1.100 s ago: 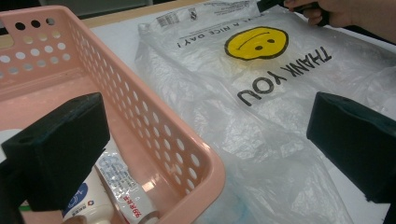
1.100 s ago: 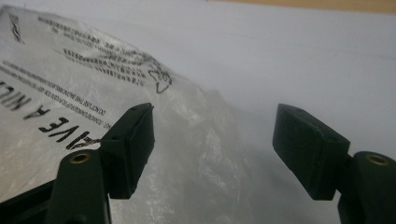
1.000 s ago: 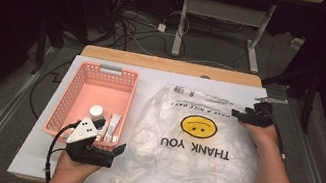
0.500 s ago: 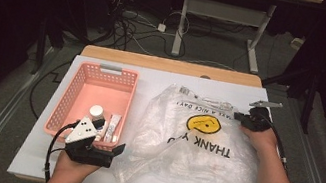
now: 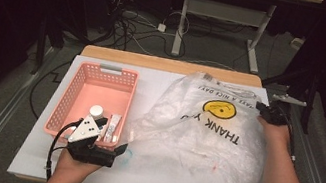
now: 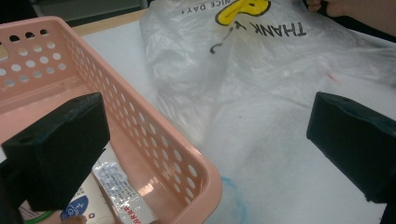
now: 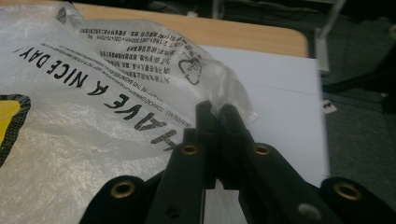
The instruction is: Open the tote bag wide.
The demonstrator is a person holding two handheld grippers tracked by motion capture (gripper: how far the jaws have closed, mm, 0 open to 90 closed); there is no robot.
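Observation:
A clear plastic bag [image 5: 203, 139] printed with a yellow smiley and "THANK YOU" lies puffed up on the white tabletop [image 5: 145, 180]. My right gripper [image 5: 262, 110] holds the bag's far right edge. In the right gripper view its jaws [image 7: 217, 112] are shut on a crumpled fold of the bag [image 7: 93, 116]. My left gripper [image 5: 117, 152] sits at the pink basket's [image 5: 68, 97] near right corner. Its jaws [image 6: 208, 140] stand wide open, with the basket's corner [image 6: 154, 121] between them and the bag [image 6: 224, 60] beyond.
The basket holds a white-capped bottle [image 5: 95, 111] and flat packets [image 5: 113, 126], one packet [image 6: 116, 186] lying close under my left jaw. A wooden table edge [image 5: 170, 65] runs along the back. Cables and desk legs lie on the floor behind.
My right gripper has lifted the bag's edge and drawn it slightly inward, so the flat bag has risen and bulged. The left gripper has stayed in place.

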